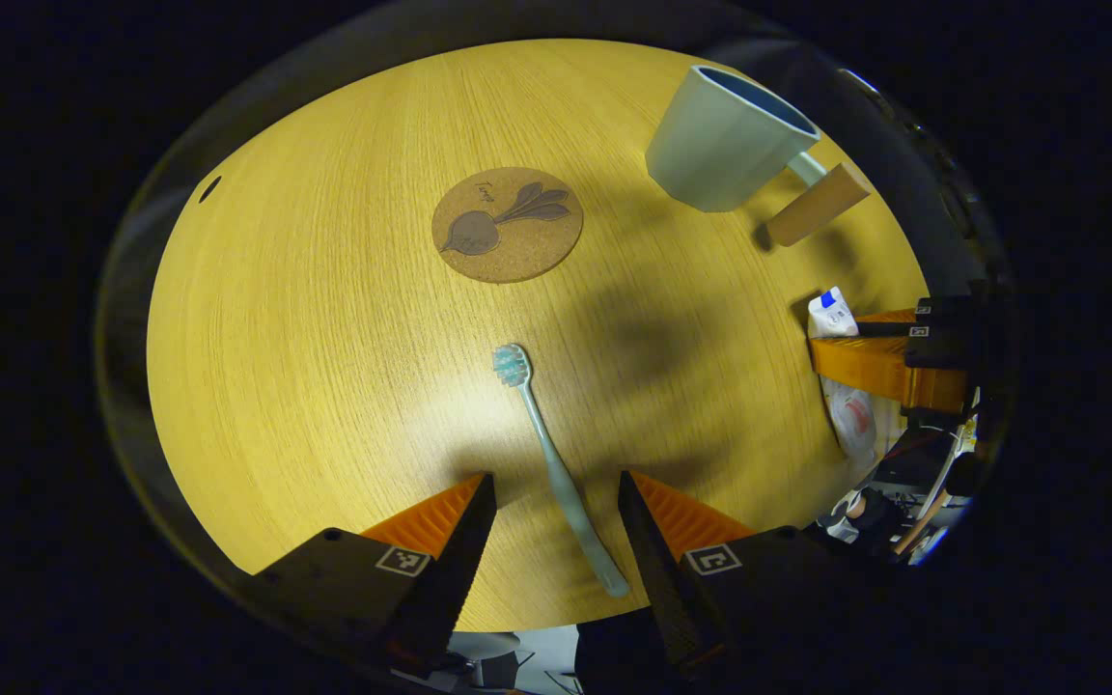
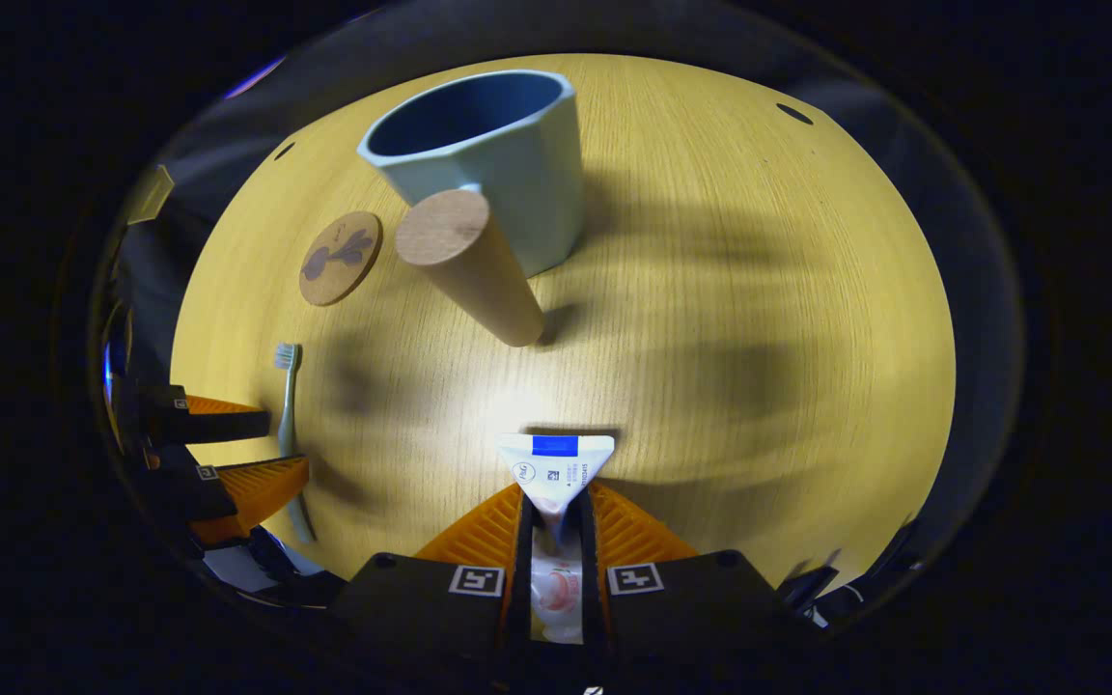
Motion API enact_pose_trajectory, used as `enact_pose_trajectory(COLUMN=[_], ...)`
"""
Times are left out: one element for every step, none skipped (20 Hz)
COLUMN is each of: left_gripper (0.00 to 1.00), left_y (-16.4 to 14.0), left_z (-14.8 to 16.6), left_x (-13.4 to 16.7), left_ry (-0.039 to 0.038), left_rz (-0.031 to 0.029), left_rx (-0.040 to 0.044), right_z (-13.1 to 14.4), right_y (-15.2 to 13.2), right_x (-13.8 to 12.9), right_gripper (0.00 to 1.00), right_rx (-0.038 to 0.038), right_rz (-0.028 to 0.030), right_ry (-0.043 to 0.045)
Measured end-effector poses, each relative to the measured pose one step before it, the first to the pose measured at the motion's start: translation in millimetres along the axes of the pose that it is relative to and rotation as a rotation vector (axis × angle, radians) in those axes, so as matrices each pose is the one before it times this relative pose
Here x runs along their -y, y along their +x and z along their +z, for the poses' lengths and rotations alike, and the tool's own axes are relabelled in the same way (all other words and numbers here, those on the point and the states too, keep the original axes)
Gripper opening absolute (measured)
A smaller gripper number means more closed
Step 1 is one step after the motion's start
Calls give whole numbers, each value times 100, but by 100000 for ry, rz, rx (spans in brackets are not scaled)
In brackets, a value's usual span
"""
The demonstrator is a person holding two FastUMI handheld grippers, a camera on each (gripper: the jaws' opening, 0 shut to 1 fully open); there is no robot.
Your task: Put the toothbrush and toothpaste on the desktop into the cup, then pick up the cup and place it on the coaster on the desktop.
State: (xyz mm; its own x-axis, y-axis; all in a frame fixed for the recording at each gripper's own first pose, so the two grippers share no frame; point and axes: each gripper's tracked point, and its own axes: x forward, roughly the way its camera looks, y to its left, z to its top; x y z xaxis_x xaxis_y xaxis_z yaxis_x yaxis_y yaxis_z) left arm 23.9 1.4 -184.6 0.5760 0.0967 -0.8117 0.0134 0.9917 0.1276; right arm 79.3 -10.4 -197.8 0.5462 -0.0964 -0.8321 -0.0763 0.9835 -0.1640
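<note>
toothpaste [image 2: 556, 473] cap seemingly hidden inside right gripper [image 2: 556, 526]

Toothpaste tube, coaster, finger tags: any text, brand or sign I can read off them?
Toothpaste tube: blue bar and small print, too small to read.
Coaster: short handwritten word above a beet drawing, too blurred to quote.
Right gripper: square black-and-white marker tags, no words.

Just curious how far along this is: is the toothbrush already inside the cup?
No: the toothbrush lies flat on the wooden desktop between the left gripper's open fingers, apart from the cup.
</note>
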Motion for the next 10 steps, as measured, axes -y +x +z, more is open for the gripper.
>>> enact_pose_trajectory(left_gripper=[79, 78, 76, 74, 74, 74, 74, 75, 75, 75], left_y=[123, 62, -26, 60, 105, 20, -2, -12, -48, -7], left_z=[110, -79, -4, 171, 35, 71, -74, 25, -49, 103], left_x=[-53, -157, -48, 69, -41, -39, 46, 2, -9, 13], left_ry=[534, 280, 335, 655, 812, 439, 37, -90, -217, -310], left_rz=[1170, 1393, 1097, 708, 737, 280, 252, 138, 206, 139], left_rx=[-1809, -2408, -1908, -1216, -1489, -685, -1281, -823, -1027, -573], right_z=[18, -49, 21, -28, 41, 8, 70, -75, -131, 14], right_y=[3, 31, -16, 42, -25, 33, -87, 57, 169, -15], right_x=[-36, -90, -114, -25, -43, -100, -34, -45, -71, -23], right_gripper=[24, 25, 25, 25, 25, 24, 25, 24, 24, 24], right_rx=[425, 263, 128, 71, -159, -119, -184, 155, 172, 326], right_rz=[1966, 2235, 2375, 2377, 2260, 1961, 1691, 1306, 875, 515], right_ry=[2849, 2739, 2413, 1827, 1418, 1549, 1577, 1405, 1035, 429])
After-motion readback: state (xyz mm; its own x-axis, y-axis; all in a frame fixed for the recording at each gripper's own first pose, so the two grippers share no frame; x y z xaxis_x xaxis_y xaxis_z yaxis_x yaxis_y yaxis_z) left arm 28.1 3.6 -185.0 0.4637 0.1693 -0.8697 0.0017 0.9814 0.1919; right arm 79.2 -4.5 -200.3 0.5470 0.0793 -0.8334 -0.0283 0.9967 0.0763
